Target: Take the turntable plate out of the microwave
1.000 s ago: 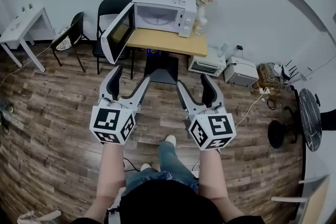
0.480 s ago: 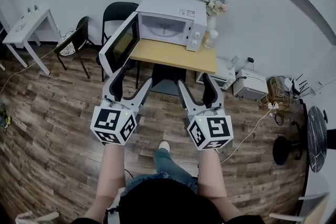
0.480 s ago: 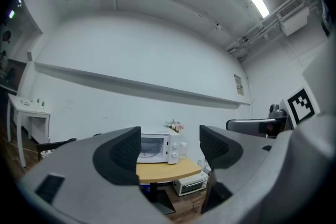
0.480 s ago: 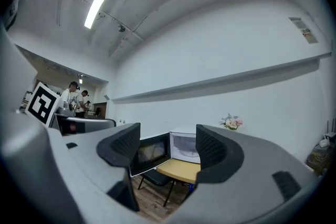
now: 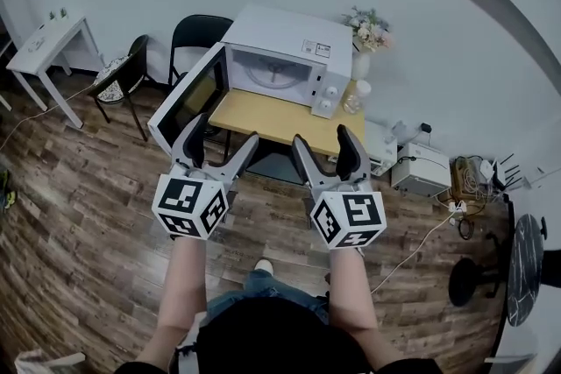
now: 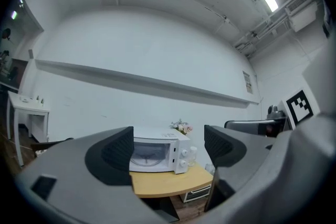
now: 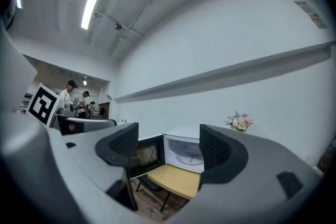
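Approach step, I'd say. The microwave (image 5: 279, 57) sits on a wooden table (image 5: 273, 116) well ahead of me, w/ its door (image 5: 184, 96) swung open to the left. To do it well, I'd walk straight at the cavity, stay right of that door so the left gripper (image 5: 222, 134) doesn't clip it, & keep both grippers level w/ the opening.

Left gripper's jaws are spread w/ nothing btwn them & have just been opening wider. The right gripper (image 5: 322, 138) is spread wide too, empty. The glass turntable plate (image 5: 273, 73) lies flat on the cavity floor, untouched. It's prob. slick, so I'd take the rim from both sides & lift a little before pulling.

Vs. a sec ago: microwave & table look bigger & lower in head view, nearer my grippers, & more of the plate shows.
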Tool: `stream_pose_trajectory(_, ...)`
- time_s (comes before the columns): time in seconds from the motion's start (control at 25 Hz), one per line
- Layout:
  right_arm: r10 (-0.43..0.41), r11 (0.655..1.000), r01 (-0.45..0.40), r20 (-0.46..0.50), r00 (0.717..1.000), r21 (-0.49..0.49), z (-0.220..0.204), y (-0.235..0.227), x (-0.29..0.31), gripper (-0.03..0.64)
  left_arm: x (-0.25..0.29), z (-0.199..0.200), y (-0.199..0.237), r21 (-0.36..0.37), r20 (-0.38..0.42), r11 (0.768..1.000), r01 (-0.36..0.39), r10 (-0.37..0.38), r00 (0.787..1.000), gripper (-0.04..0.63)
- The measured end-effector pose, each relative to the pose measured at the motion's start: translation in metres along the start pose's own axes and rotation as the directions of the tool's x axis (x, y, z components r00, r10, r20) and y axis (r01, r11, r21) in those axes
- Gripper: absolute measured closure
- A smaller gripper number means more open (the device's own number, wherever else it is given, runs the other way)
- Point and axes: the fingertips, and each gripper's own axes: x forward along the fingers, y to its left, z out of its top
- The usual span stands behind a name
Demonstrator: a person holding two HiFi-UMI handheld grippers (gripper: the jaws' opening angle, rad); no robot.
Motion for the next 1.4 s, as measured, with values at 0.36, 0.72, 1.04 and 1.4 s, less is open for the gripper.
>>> stream_pose_trajectory(0.36,0.04,0.999,-0.04,-0.026,0.999,-0.004,-0.017,-0.038,0.035,0.245,0.055,-0.027,0.007,0.026,-0.091,0.998,-0.053,0.055,0.994,0.076)
stream_pose_trajectory(0.72,0.018,0.999,-0.02,-0.045,0.999,-0.027,-0.03,-0.051,0.06,0.216,0.087,-0.048,0.029,0.039,-0.155,0.997,-0.072,0.077,0.985,0.015)
stream_pose_trajectory(1.04,0.042,0.993,-0.032,-0.094,0.995,0.111,-0.059,-0.067,0.111,0.215,0.143,-0.078,0.054,0.012,-0.214,1.0,-0.013,0.015,0.977,0.012)
stream_pose_trajectory(1.4,0.04,0.948,0.013,-0.16,0.986,0.319,-0.112,-0.089,0.185,0.216,0.207,-0.134,0.101,-0.102,-0.279,0.995,0.012,-0.04,0.959,0.015)
